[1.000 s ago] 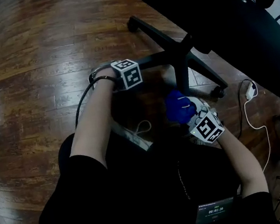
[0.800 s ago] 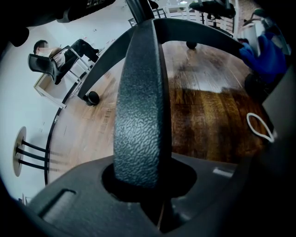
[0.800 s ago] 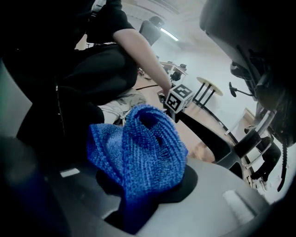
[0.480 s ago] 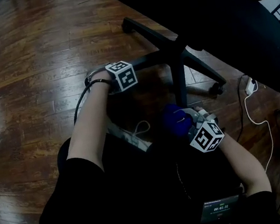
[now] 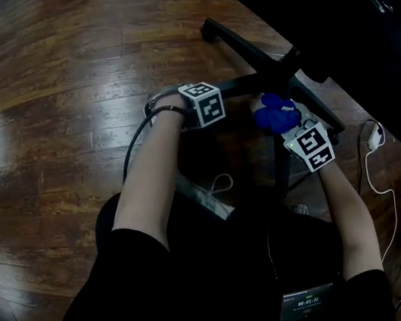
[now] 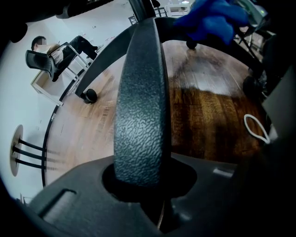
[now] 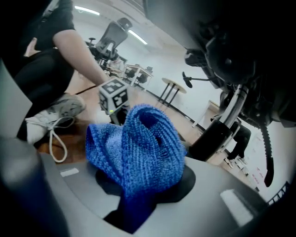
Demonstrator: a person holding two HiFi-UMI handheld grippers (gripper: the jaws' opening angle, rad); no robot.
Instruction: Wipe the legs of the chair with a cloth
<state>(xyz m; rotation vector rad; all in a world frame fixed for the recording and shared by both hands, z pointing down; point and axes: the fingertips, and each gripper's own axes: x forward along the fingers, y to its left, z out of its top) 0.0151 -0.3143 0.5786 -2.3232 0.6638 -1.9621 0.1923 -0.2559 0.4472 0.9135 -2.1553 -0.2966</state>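
Leg wiping underway, more legs probably left.
Left gripper (image 6: pixel 141 185) clamps chair leg (image 6: pixel 141 92); right gripper (image 7: pixel 138 203) pinches blue cloth (image 7: pixel 138 148).

Blue knit cloth (image 5: pixel 275 113), bunched in loose folds, pinched in the right gripper (image 5: pixel 283 121), sits close by the hub of the chair legs (image 5: pixel 241 41). Legs are black and textured, splayed over the floor. The left leg (image 6: pixel 138 102) is clamped in the left gripper (image 6: pixel 143 185).
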